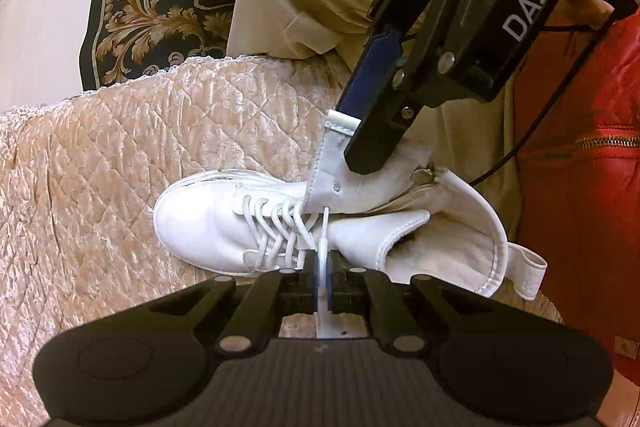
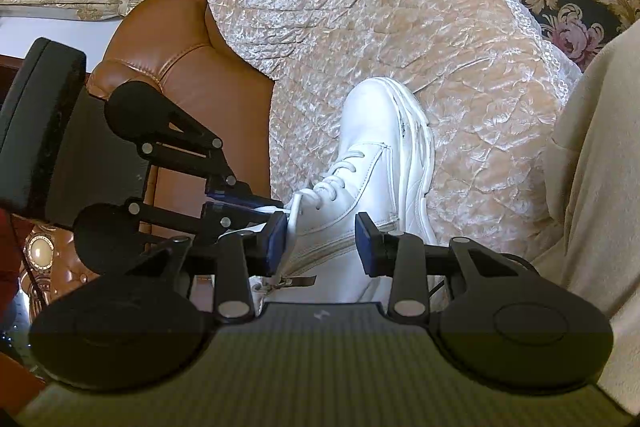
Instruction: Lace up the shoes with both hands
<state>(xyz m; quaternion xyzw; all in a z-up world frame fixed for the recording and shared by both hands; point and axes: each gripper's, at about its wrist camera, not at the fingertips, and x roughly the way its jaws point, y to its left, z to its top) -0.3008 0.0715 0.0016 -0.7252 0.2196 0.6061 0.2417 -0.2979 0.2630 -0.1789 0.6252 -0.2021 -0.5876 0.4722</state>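
Both grippers sit at the boot (image 1: 224, 223): my left gripper (image 1: 322, 281) is clamped on the lace (image 1: 323, 227) tip beside the crossed rows, my right gripper (image 2: 322, 245) gapes wide around the ankle flap, gripping nothing. Boot lies on the quilt (image 1: 120, 155). If I tug, I judge the thin lace may slip from the pads or the loose boot may slide
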